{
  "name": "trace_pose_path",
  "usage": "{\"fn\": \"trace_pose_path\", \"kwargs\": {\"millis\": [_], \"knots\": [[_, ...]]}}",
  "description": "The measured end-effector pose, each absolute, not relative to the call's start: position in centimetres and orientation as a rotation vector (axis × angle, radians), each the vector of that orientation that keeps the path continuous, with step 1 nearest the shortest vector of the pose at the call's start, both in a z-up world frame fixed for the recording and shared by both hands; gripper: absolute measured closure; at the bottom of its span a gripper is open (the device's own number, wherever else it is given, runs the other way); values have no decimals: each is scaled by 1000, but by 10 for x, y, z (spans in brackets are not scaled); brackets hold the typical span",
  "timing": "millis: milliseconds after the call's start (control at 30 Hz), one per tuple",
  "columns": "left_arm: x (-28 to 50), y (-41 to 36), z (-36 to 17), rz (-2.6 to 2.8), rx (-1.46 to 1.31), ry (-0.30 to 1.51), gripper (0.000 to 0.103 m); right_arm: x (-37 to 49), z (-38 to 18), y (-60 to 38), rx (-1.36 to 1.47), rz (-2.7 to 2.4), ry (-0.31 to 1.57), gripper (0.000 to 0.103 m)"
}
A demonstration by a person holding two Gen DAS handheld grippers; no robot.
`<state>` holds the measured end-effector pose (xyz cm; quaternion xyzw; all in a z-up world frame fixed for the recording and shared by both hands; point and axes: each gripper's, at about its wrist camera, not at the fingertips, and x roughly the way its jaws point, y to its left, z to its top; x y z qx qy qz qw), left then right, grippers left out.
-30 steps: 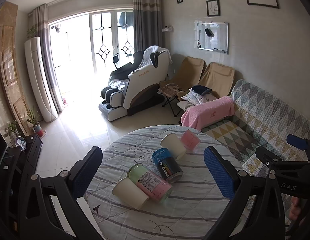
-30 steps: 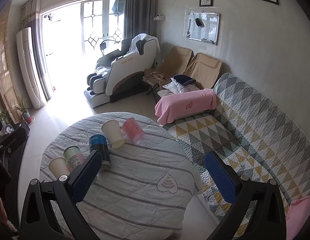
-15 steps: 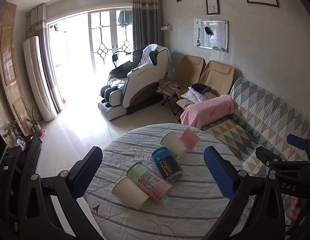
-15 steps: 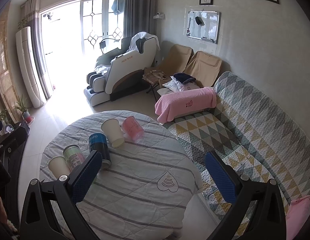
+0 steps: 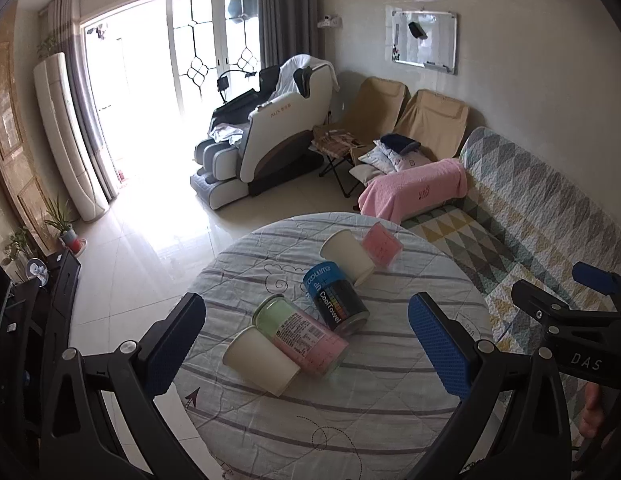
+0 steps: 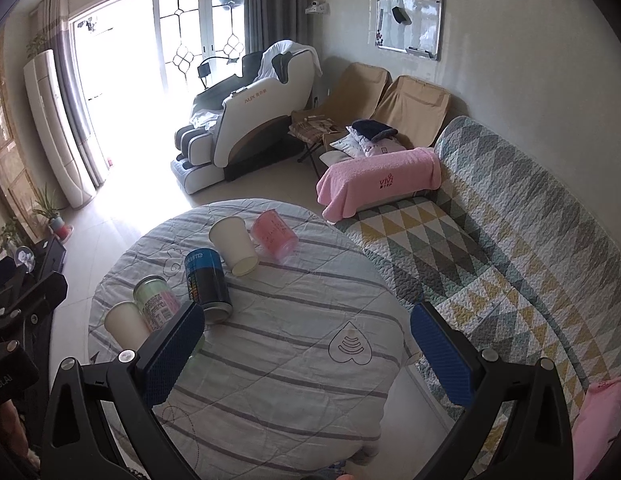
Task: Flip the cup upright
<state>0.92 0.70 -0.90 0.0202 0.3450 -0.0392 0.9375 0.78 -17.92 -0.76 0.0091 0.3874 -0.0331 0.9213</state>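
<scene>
Several cups lie on their sides on the round table point(image 5: 390, 420) with a striped cloth. From near to far they are a white paper cup point(image 5: 260, 361), a green and pink jar point(image 5: 300, 336), a blue and black can point(image 5: 335, 298), another white paper cup point(image 5: 347, 256) and a pink cup point(image 5: 381, 245). The right wrist view shows the same row: white cup point(image 6: 126, 324), jar point(image 6: 156, 303), can point(image 6: 207, 286), white cup point(image 6: 234, 246), pink cup point(image 6: 274, 236). My left gripper point(image 5: 306, 344) is open and empty above the near cups. My right gripper point(image 6: 306, 354) is open and empty above the table's right part point(image 6: 290, 380).
A quilted sofa point(image 5: 530, 216) with a pink towel point(image 5: 414, 190) runs along the table's right side. A massage chair point(image 5: 266, 136) and folding chairs point(image 5: 390, 120) stand farther back. A dark TV stand point(image 5: 50, 280) is at the left.
Both views have shifted slightly, so the cups sit a little higher in frame. The cups have not moved and both grippers stay open.
</scene>
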Motion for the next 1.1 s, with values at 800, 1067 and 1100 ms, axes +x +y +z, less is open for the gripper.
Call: {"fn": "trace_pose_path", "kwargs": {"millis": [800,1067,1100], "knots": [[26,25,-85,-210,54,1029,0,4,-70,-154,135,-128,1061,0],[59,13,-85,-111,9,1038,0,51,-74,-169,105,-19,1029,0],[64,12,-85,-89,-1,1039,0,60,-75,-172,96,-2,1027,0]]}}
